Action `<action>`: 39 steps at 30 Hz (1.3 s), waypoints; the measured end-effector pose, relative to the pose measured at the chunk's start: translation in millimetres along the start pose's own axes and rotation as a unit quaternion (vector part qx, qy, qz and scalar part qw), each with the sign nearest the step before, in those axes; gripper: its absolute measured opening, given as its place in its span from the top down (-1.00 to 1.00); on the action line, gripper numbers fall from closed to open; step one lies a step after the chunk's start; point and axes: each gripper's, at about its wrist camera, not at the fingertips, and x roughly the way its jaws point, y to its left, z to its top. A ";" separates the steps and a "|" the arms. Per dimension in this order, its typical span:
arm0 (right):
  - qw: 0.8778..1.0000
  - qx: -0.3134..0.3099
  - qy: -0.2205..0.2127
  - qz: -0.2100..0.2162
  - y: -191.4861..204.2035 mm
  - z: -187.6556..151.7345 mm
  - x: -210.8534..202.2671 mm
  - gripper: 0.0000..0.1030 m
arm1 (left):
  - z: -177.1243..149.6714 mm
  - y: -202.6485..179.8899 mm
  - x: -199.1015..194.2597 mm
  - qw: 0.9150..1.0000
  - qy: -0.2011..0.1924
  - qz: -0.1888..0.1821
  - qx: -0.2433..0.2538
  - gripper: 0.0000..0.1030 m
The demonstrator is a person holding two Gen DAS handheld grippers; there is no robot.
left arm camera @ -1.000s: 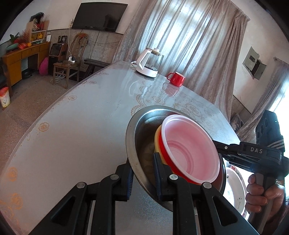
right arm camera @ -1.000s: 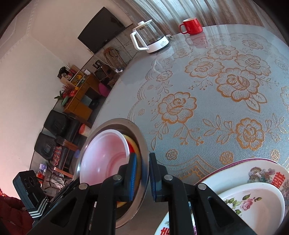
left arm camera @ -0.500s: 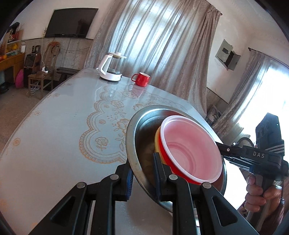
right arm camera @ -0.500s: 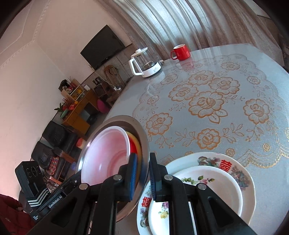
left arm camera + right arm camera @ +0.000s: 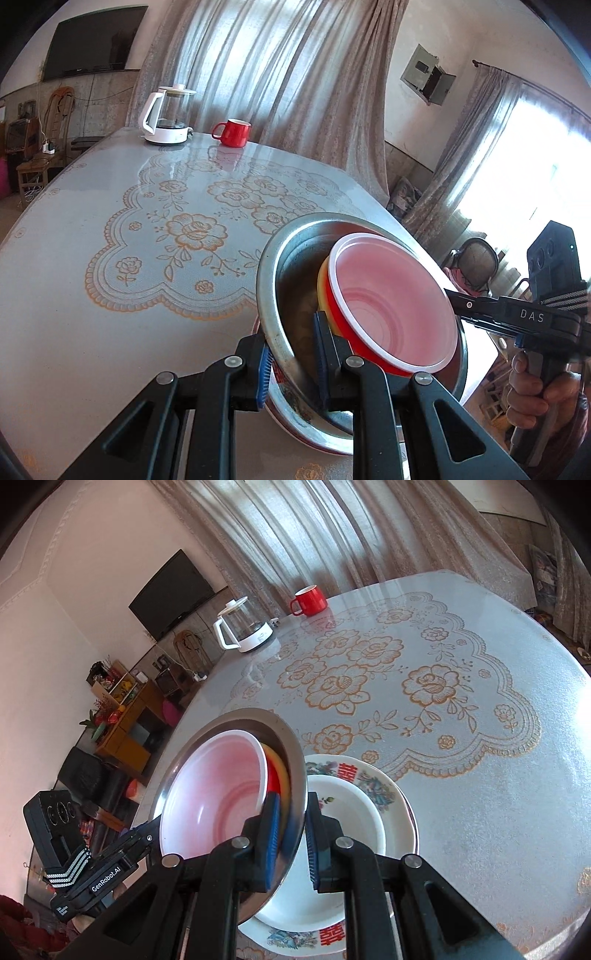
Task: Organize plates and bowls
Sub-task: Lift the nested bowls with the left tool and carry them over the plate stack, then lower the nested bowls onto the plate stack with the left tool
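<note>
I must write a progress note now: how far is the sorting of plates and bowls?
Done: the red bowl and a yellow bowl sit nested in the steel basin; a white dish lies on the floral plate. In hand: both hand-held grippers, left and right, clamp the basin's rim above the plates. Left: setting it down.

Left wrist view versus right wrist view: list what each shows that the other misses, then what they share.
Only the left wrist view shows the right gripper from outside, the hand on its handle, and a wall box.

Only the right wrist view shows the stacked floral plates on the table, lying under the raised bowls, and the left gripper from outside.

Both show the steel bowl pinched at its rim by both grippers, the red bowl and yellow bowl nested inside, the kettle, red mug and TV.
</note>
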 end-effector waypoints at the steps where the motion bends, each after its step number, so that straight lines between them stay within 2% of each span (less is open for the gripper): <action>1: 1.000 0.003 0.000 -0.004 -3.6 -1.5 -2.1 0.76 | -2.0 -2.0 2.8 1.000 0.006 -0.002 0.002 0.62; 7: 0.999 0.029 0.010 -0.026 -25.5 -11.8 -2.1 0.76 | -14.2 -10.6 25.0 0.999 0.040 -0.004 0.013 0.61; 14: 0.997 0.058 0.031 -0.034 -46.4 -21.5 10.1 0.76 | -23.5 -11.5 36.9 0.997 0.069 0.007 0.017 0.59; 23: 0.997 0.050 0.038 -0.045 -47.3 -26.6 15.6 0.76 | -20.8 -8.4 38.3 0.998 0.067 0.003 0.017 0.58; 30: 0.996 0.074 0.038 -0.033 -52.3 -25.8 15.3 0.73 | -19.7 -8.5 39.9 0.998 0.067 0.007 0.020 0.58; 39: 0.997 0.054 0.030 -0.043 -46.5 -29.6 12.0 0.73 | -20.1 -9.9 39.4 0.997 0.065 0.016 0.024 0.56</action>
